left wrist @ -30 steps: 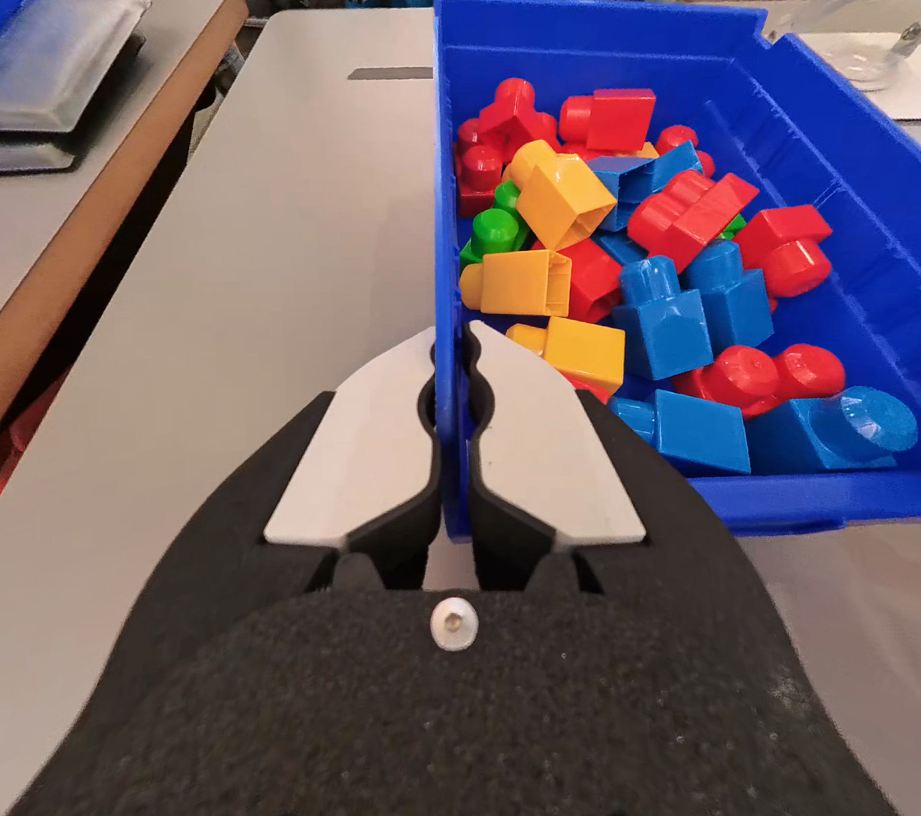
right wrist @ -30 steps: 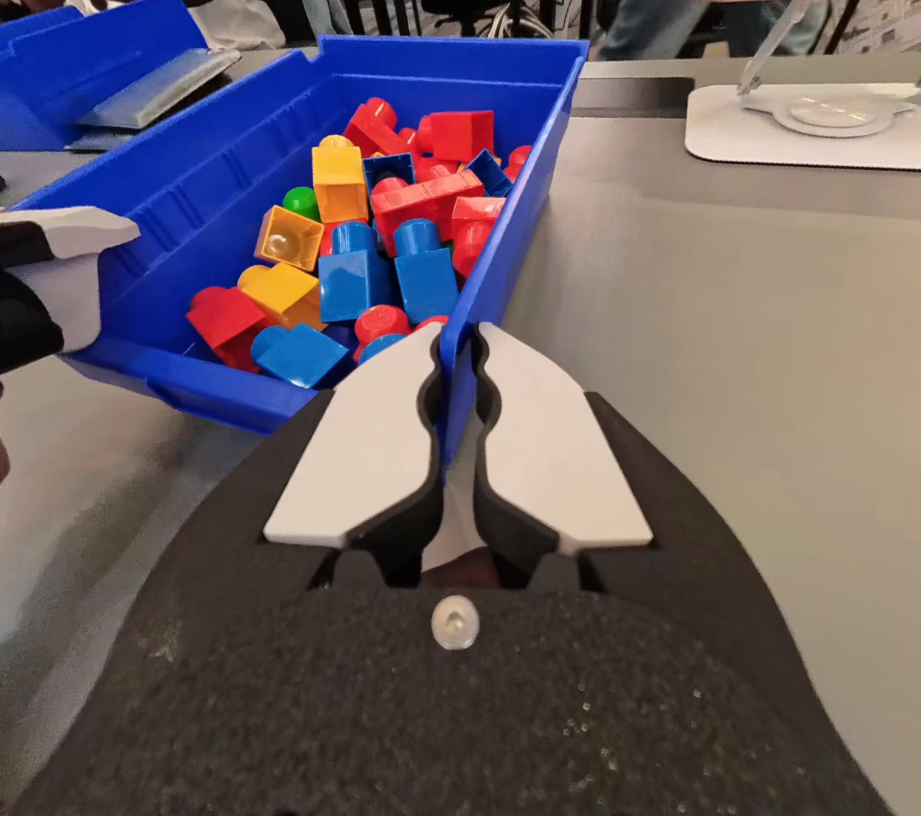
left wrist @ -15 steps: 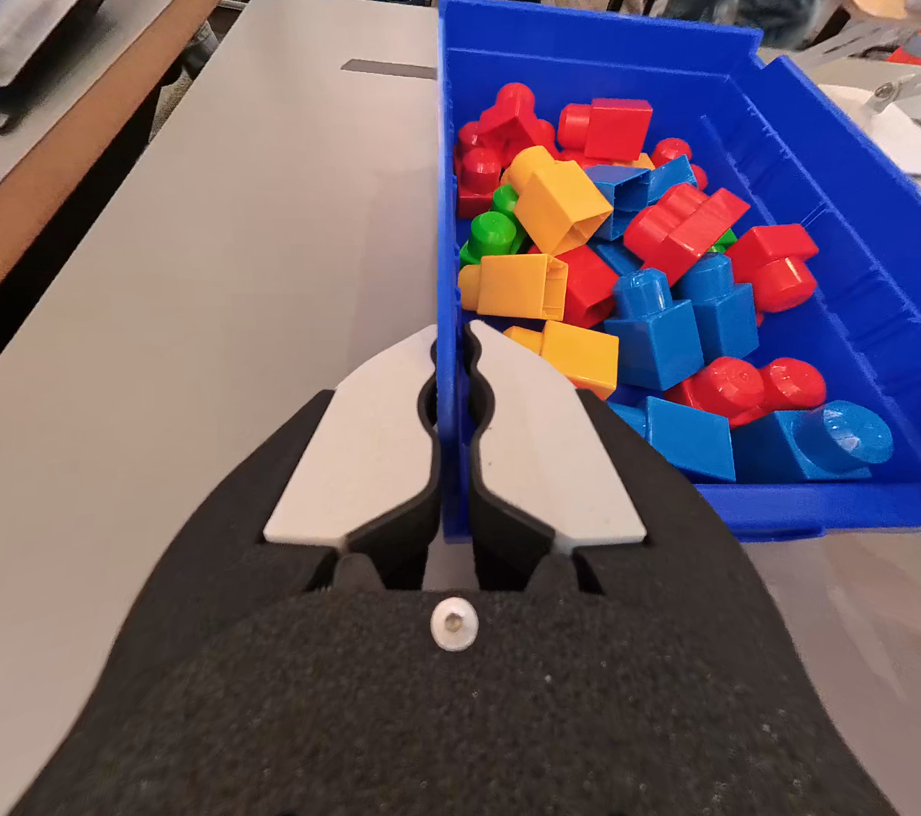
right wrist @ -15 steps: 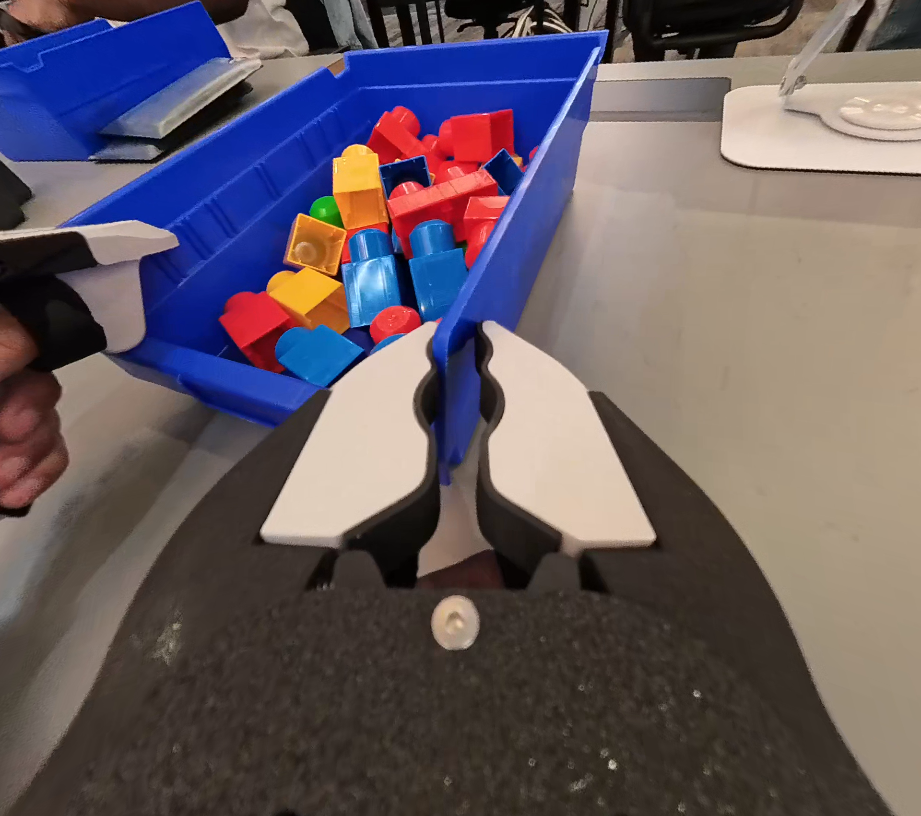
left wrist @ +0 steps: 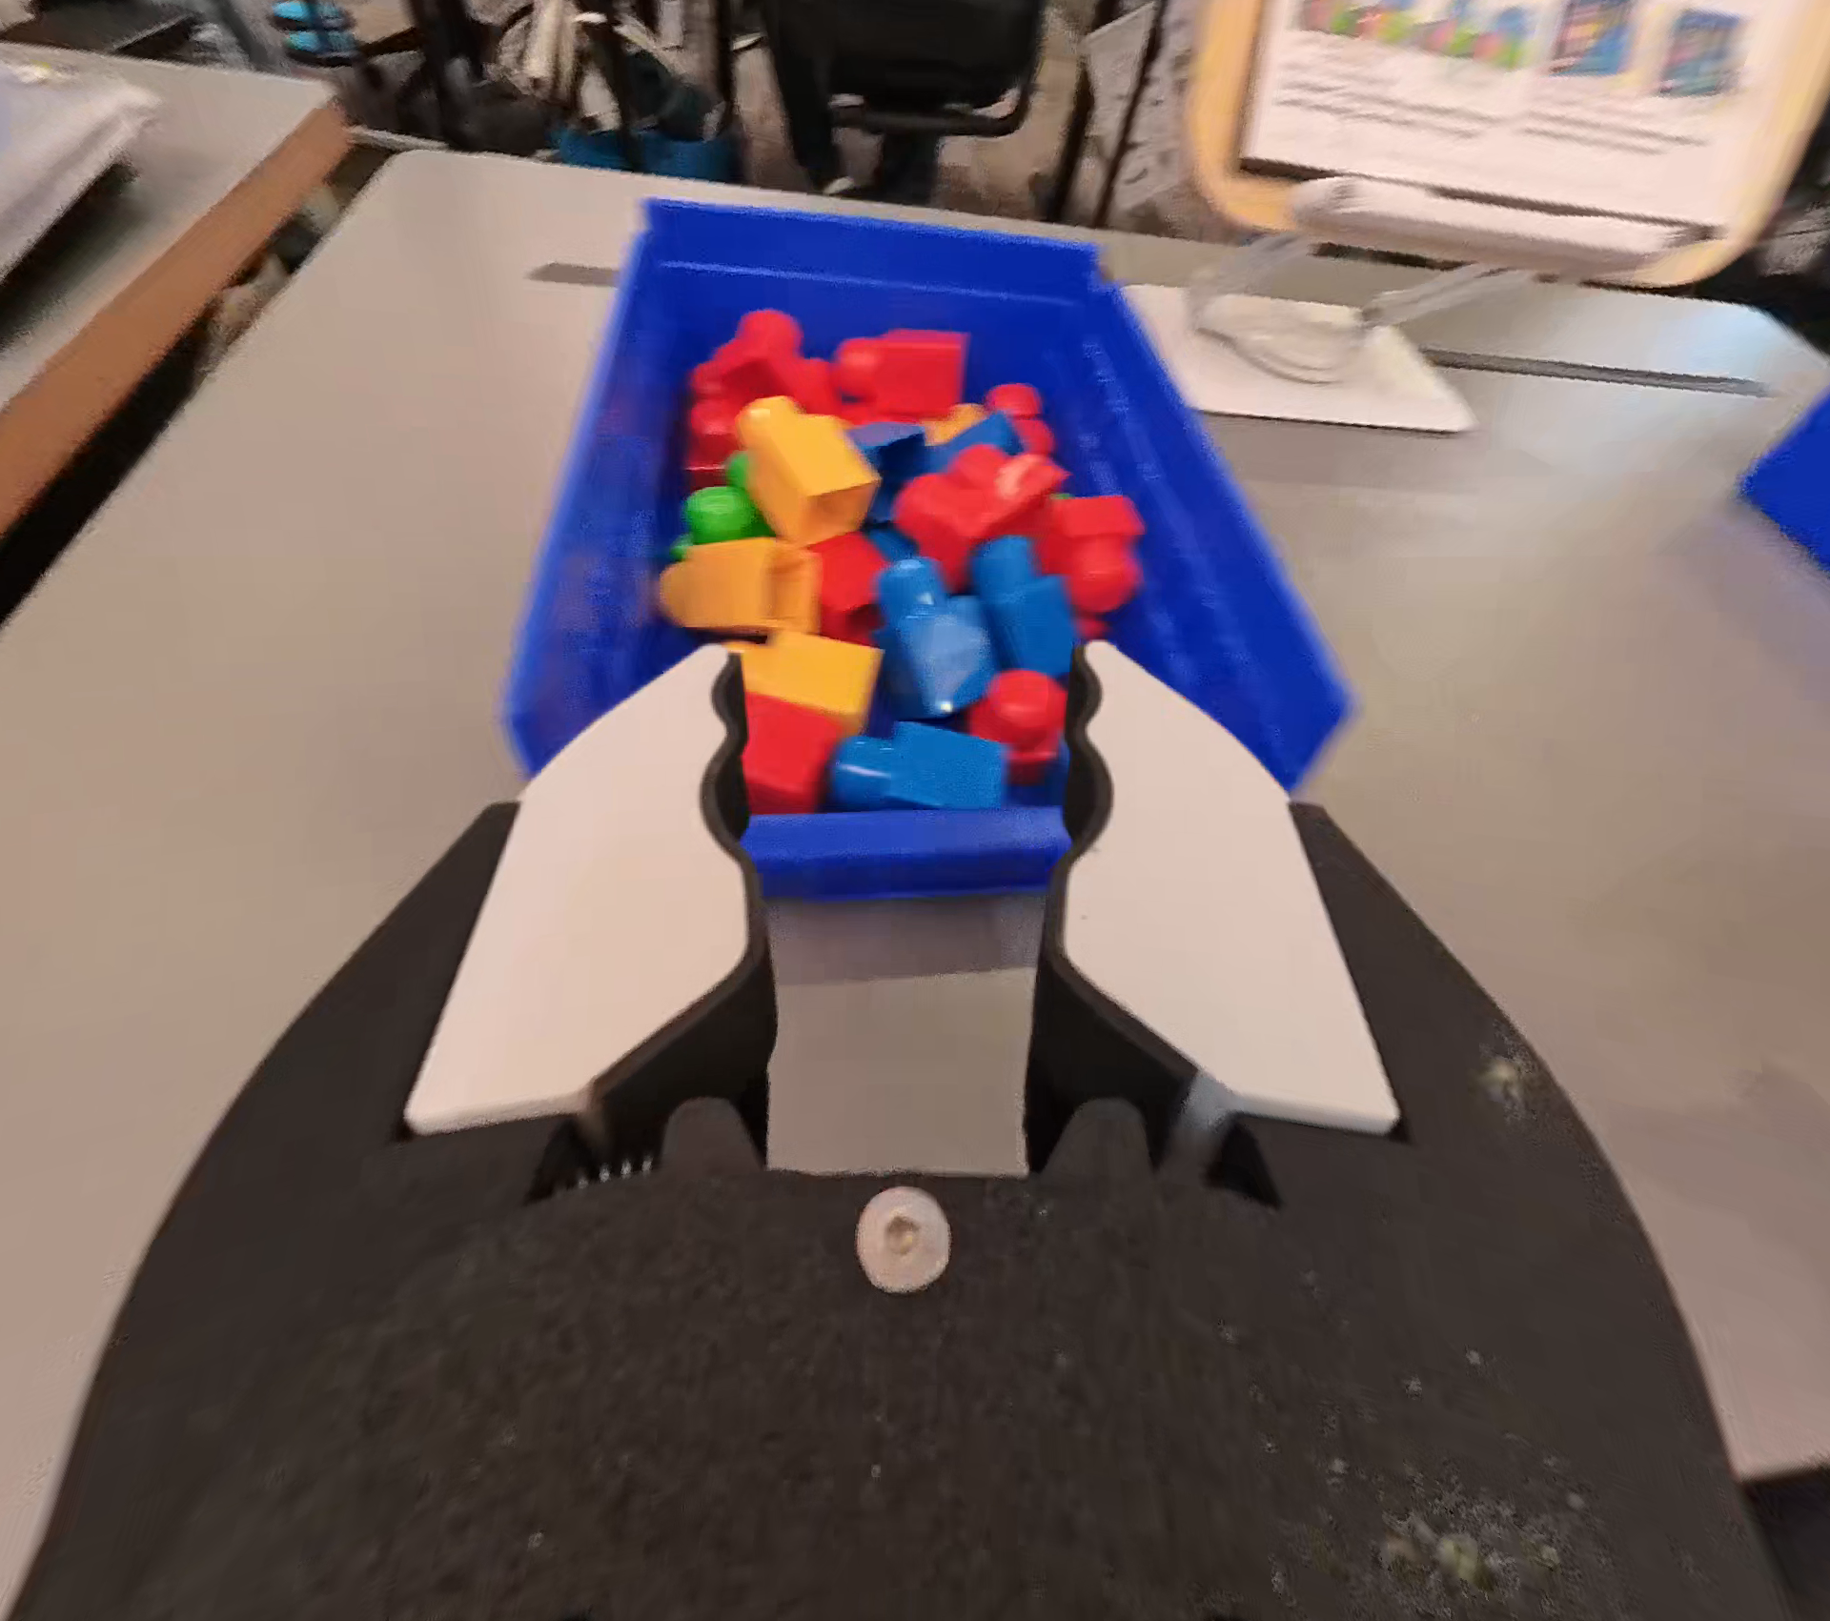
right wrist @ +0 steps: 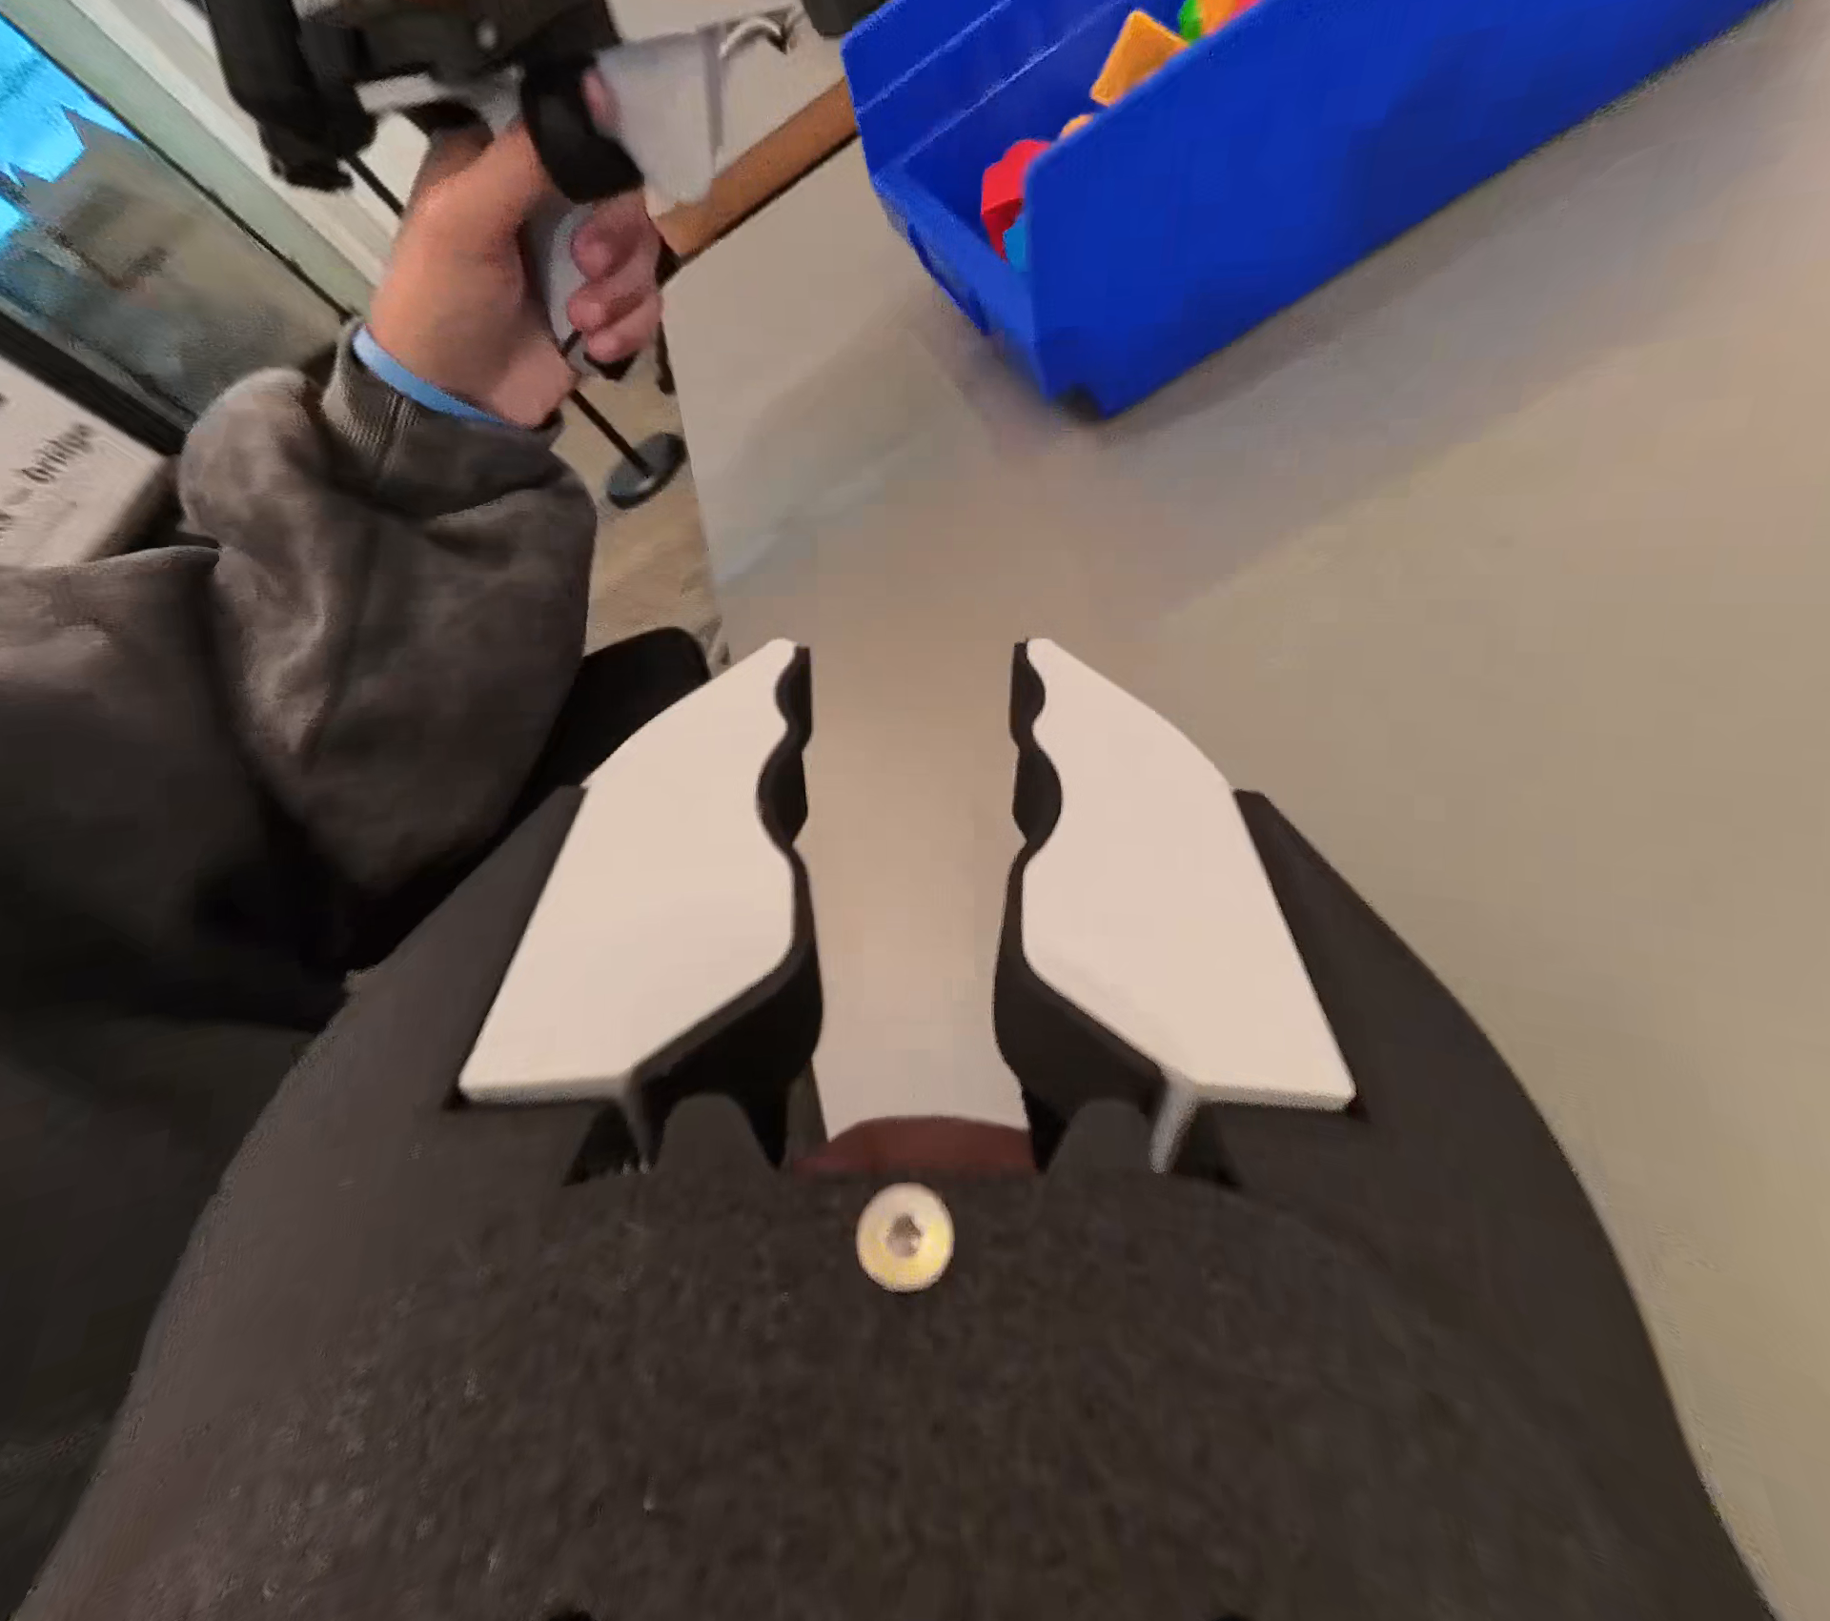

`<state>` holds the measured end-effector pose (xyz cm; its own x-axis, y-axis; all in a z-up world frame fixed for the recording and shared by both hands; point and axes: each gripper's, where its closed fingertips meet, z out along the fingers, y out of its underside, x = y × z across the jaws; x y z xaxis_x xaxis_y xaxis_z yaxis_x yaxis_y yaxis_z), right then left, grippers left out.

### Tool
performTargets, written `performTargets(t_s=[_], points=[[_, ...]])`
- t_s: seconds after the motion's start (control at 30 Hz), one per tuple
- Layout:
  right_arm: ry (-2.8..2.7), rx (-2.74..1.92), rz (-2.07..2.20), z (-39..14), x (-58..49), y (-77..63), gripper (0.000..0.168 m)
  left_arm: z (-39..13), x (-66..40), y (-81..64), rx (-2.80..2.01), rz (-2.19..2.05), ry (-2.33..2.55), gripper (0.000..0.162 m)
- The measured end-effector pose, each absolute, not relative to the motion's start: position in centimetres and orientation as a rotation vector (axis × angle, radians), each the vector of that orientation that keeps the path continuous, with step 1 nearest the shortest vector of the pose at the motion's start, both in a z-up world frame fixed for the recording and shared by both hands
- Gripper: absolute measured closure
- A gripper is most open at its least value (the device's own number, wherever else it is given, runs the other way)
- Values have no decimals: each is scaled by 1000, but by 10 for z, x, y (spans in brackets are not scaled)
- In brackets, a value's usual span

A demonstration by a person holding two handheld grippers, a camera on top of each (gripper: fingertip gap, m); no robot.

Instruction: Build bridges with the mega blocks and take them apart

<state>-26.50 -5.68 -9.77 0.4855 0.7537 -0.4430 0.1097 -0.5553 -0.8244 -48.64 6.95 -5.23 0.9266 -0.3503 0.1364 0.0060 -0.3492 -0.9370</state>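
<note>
A blue bin (left wrist: 594, 583) holds several red, yellow, blue and green mega blocks (left wrist: 891, 544) and sits on the grey table (left wrist: 297, 583). My left gripper (left wrist: 899, 663) is open and empty, drawn back above the table, with the bin's near wall seen between its fingers. My right gripper (right wrist: 911, 653) is open and empty over bare table near the table's left edge. In the right wrist view the bin (right wrist: 1386, 118) lies up and to the right, apart from the gripper. That view also shows a hand holding the left gripper's handle (right wrist: 644, 88).
A board with a printed sheet on a white stand (left wrist: 1485, 88) is at the back right. Another table (left wrist: 149, 237) is to the left. A blue object (left wrist: 1792, 474) is at the right edge. A grey sleeve (right wrist: 297, 633) is at the left beside the table edge. Left tips to right tips: about 25 centimetres.
Both grippers let go of the bin's side walls and opened. The left one pulled back to face the bin's near end. The right one swung away to the left over bare table.
</note>
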Motion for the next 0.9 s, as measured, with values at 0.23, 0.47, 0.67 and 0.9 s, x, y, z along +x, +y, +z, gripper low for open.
performTargets(t_s=[0.23, 0.47, 0.67, 0.9], points=[[-498, -1789, 711, -103, -120, -61, 117, -67, -363, 1, -1841, -566, 397, 96], [-408, -1720, 545, -98, -78, -63, 109, -114, -335, -17, -1863, -430, 501, 93], [-428, -1728, 538, -99, -82, -63, 115, -134, -344, -17, -1935, -478, 455, 91], [-443, -1762, 563, -109, -94, -61, 119, -136, -359, -13, -1950, -476, 382, 92]])
